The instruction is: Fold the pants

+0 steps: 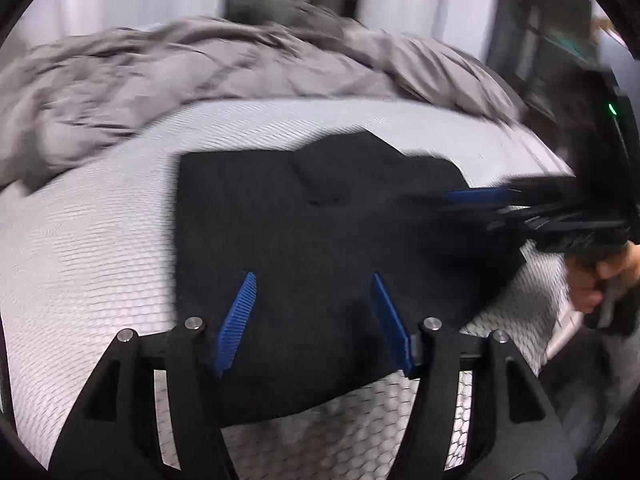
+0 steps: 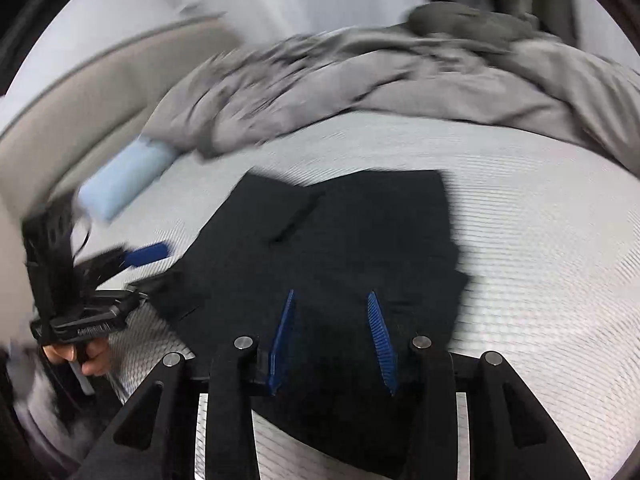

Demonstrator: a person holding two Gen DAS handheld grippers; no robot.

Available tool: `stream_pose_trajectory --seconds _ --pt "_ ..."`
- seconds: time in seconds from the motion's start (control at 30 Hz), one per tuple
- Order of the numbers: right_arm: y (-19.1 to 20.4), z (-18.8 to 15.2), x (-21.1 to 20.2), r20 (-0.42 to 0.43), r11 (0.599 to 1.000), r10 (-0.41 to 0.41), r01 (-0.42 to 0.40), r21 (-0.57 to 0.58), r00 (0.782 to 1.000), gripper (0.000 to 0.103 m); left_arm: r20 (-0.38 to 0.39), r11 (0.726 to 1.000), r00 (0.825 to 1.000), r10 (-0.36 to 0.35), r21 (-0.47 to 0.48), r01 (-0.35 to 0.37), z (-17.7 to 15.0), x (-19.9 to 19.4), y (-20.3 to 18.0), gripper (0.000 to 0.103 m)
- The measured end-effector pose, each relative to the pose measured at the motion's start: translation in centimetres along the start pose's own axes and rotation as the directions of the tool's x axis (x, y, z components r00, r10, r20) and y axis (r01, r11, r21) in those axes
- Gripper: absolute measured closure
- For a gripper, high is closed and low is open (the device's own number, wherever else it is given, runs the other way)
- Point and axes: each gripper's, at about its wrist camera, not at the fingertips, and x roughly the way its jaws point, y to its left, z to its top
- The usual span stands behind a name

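Note:
Black pants [image 1: 304, 240] lie folded into a compact block on the white textured mattress [image 1: 80, 248]. My left gripper [image 1: 314, 280] is open and empty, hovering over the near edge of the pants. My right gripper [image 2: 332, 298] is open and empty above the near part of the pants [image 2: 340, 240]. In the left wrist view the right gripper [image 1: 560, 216] is blurred at the right edge of the pants. In the right wrist view the left gripper [image 2: 96, 280] is blurred at the left edge of the pants, held by a hand.
A crumpled grey duvet [image 1: 200, 64] is heaped along the far side of the mattress and shows in the right wrist view [image 2: 400, 76] too. A pale blue pillow [image 2: 124, 180] lies at the far left by a beige headboard [image 2: 80, 112]. The mattress edge drops off at the near right.

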Motion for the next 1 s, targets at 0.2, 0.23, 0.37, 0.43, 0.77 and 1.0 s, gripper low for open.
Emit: stream_pose_trajectory --seconds 0.2,0.23,0.37,0.43,0.77,1.0 --pt "3.2 -1.6 4.9 -0.108 0.978 -0.104 0.082 -0.191 0.989 0.065 -0.121 0.995 0.992 0.024 0.097 -0.013 -1.0 2.4 -1.5 0.043" --pt "3.4 -2.0 4.5 -0.107 0.963 -0.165 0.136 -0.234 0.981 0.064 -0.124 0.996 0.992 0.019 0.088 -0.008 -1.1 2.3 -1.0 0.043" --pt "0.9 -4.4 0.7 -0.096 0.920 -0.308 0.270 -0.285 0.946 0.062 -0.120 0.999 0.993 -0.004 0.048 0.010 -1.8 1.1 0.9 0.043" --pt "-0.4 -4.6 -0.9 -0.106 0.940 -0.269 0.238 -0.244 0.957 0.061 -0.119 0.998 0.993 0.024 0.060 -0.017 -1.8 0.9 0.5 0.043" --pt "1.8 0.2 1.9 0.000 0.985 -0.142 0.142 -0.103 0.990 0.052 -0.115 0.999 0.992 0.046 0.010 -0.045 2.0 2.2 0.2 0.043" --pt "0.5 -1.1 3.5 -0.074 0.909 -0.355 0.325 -0.261 0.932 0.053 -0.132 1.000 0.991 0.014 0.004 -0.014 1.3 2.9 2.3 0.043"
